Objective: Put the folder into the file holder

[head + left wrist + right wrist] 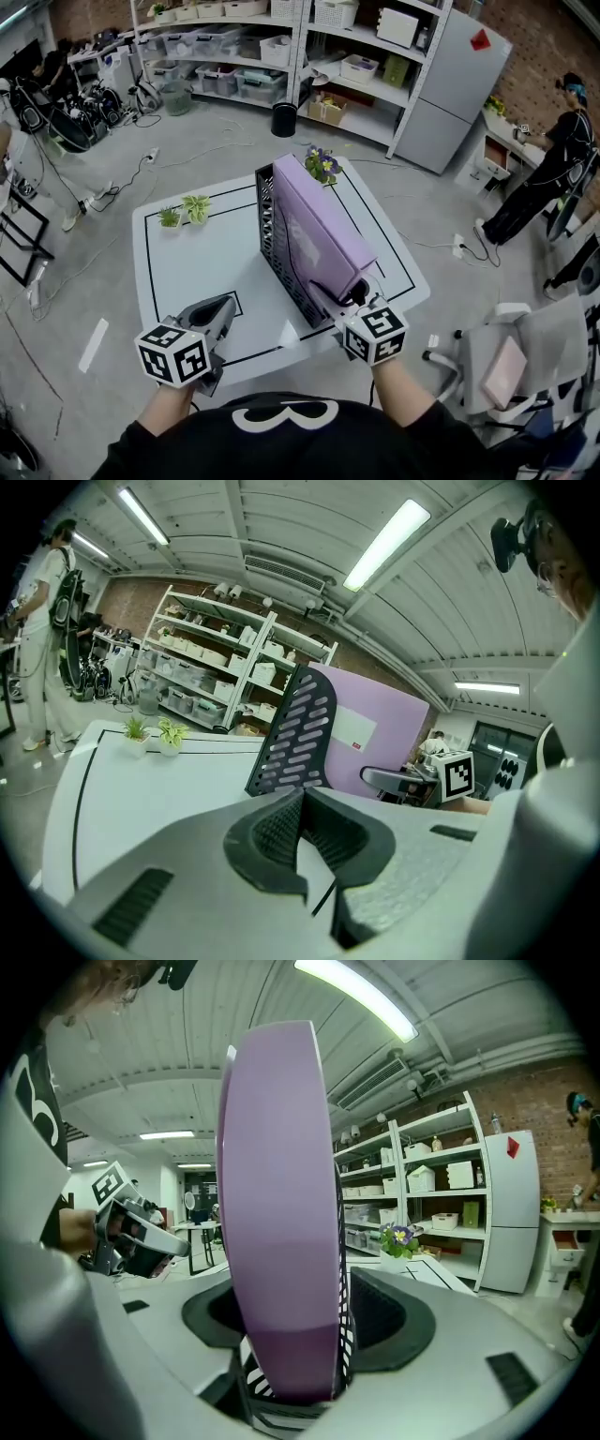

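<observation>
- Folder [323, 225]: lilac, on edge inside the black mesh file holder [278, 246], at the middle of the white table [187, 272].
- Right gripper [343, 293]: jaws wide apart, either side of the folder's near end, pads not pressing it.
- Left gripper [305, 829]: jaws together, empty, over the table's near edge, apart from the holder.
- Purple potted flower [322, 164]: just behind the holder.

Looks like robotics lab or workshop in industrial shell. Brick wall [539, 52], bare concrete floor [103, 281] with loose cables [202, 150]. White metal shelving [239, 42] stacked with plastic storage bins [220, 80]. Tube lights [384, 541], exposed ceiling duct [380, 1077]. White work table [206, 262] marked with black lines. Person [548, 159] in head-mounted gear.
</observation>
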Action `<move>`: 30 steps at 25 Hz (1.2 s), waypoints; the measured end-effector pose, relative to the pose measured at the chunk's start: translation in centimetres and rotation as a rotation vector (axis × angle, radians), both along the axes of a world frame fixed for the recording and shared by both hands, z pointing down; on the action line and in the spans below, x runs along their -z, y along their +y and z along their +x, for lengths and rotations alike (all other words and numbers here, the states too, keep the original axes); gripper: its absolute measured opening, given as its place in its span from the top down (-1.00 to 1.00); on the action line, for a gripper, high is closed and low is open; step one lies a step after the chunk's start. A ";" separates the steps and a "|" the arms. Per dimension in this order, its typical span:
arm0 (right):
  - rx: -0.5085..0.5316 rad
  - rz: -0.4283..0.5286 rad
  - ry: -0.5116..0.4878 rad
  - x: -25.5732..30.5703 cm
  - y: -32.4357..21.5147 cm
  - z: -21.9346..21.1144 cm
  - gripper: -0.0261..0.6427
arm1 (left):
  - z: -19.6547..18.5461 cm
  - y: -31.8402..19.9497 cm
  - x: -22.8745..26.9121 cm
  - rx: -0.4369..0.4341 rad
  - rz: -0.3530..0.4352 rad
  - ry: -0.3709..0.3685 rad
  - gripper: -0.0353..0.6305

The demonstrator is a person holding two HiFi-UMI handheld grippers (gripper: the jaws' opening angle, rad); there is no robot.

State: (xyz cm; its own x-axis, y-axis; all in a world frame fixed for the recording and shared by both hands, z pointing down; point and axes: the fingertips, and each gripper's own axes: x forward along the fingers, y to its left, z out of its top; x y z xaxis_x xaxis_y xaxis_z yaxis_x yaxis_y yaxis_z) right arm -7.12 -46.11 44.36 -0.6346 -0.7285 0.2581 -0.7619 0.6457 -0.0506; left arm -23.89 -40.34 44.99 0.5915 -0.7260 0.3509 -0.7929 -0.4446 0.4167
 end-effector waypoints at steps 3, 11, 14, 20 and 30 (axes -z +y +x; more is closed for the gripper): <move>0.022 -0.004 -0.018 0.9 0.4 0.5 0.08 | 0.7 0.6 0.6 0.016 -0.002 0.002 0.88; 0.099 0.012 -0.055 4.3 3.5 2.0 0.05 | 2.2 2.6 1.8 0.055 0.005 0.008 0.88; 0.158 0.014 -0.074 5.3 5.1 2.8 0.05 | 3.0 3.5 1.5 0.068 -0.003 0.004 0.88; 0.232 0.020 -0.130 5.7 8.1 4.7 0.05 | 5.9 5.9 1.7 0.056 0.005 0.006 0.88; 0.376 -0.052 -0.168 4.8 14.9 4.4 0.86 | 10.8 11.0 5.3 0.030 0.117 0.012 0.88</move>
